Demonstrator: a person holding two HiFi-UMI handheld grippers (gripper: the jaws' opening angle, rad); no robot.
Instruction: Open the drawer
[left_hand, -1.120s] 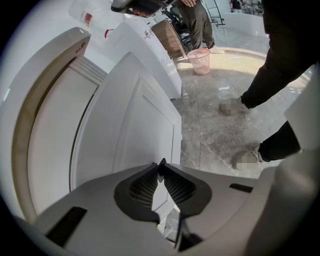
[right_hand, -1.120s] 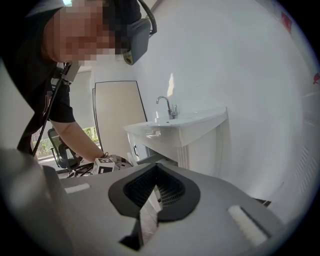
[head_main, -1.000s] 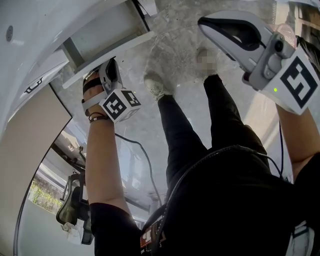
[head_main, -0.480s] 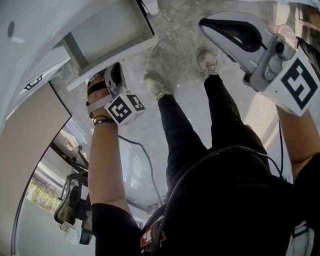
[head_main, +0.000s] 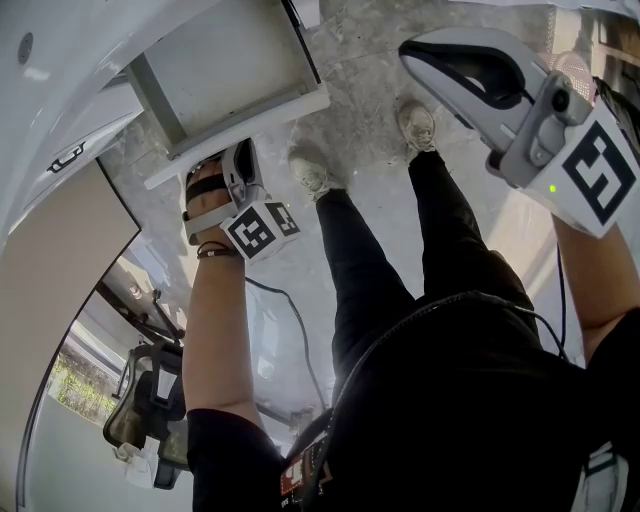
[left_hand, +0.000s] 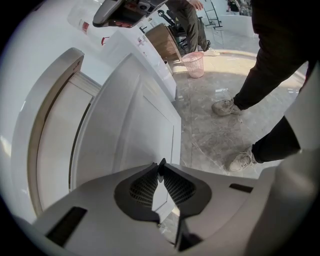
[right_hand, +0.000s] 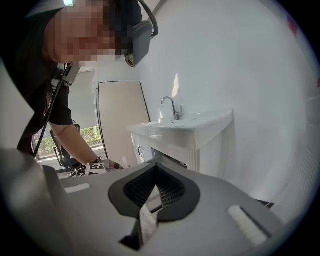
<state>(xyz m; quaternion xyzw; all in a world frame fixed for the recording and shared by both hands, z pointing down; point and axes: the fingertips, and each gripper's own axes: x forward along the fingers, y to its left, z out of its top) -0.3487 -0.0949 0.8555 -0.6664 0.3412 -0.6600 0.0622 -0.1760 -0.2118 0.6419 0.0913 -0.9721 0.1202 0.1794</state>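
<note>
The white drawer (head_main: 230, 70) of the sink cabinet stands pulled out at the upper left of the head view, its inside bare. My left gripper (head_main: 222, 160) sits under the lower edge of the drawer front (head_main: 250, 122), pointing steeply down, shut on that edge. In the left gripper view the tips of the left gripper (left_hand: 160, 165) meet against the white drawer front (left_hand: 135, 130). My right gripper (head_main: 420, 52) hangs high at the upper right, away from the cabinet, shut with nothing in it. From the right gripper (right_hand: 157, 167) I see the cabinet from afar.
The white basin (right_hand: 185, 125) with a tap (right_hand: 172, 106) tops the cabinet. My legs and shoes (head_main: 315, 175) stand on the marble floor beside the drawer. A pink waste basket (left_hand: 194, 64) stands further along. A brown panel (head_main: 60, 270) and an office chair (head_main: 140, 420) are at the left.
The drawer has slid further out of the cabinet, and my left gripper has moved with it, down and right in the head view. The right gripper has stayed in place.
</note>
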